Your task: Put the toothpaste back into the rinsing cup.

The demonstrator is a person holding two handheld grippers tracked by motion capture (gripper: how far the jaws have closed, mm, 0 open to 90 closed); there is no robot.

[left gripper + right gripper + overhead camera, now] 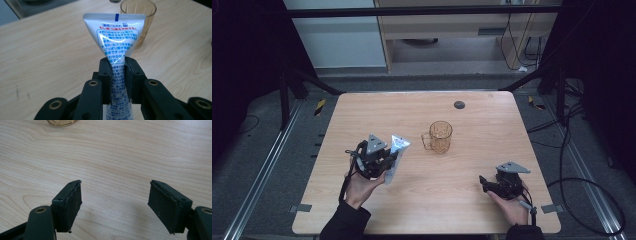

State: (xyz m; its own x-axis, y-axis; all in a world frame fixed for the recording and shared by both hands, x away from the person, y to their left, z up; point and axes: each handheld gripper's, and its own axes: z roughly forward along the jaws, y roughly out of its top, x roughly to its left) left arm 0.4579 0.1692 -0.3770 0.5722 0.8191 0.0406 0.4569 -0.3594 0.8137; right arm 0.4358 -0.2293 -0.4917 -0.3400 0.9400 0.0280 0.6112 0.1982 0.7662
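While the left gripper (117,62) is clamped across the middle of a white plastic toothpaste tube printed with blue and red lettering (115,37), the pick-up part of the work looks finished: the pads (105,72) pinch the tube's sides inward, its flat crimped end stands beyond the jaw tips and the rest runs back between the jaws. From the high view the left gripper (384,162) holds the tube (396,152) at a slant, crimped end towards the far side of the table; whether its lower end is clear of the pale wooden table (472,125) I cannot tell.

Just past the tube's crimped end, ahead of the left jaws, stands an amber see-through glass mug with a handle (138,15), upright and, as far as can be seen, with nothing in it. In the high view the mug (439,136) lies ahead and to the right of the held tube, near it but apart.

What is left, by my reading, is to carry the tube over and stand it in the mug, then let go.

Low and near the table's front edge, the right gripper (486,184) waits with its jaws wide apart (115,202) and bare wood between them, well apart from the mug.
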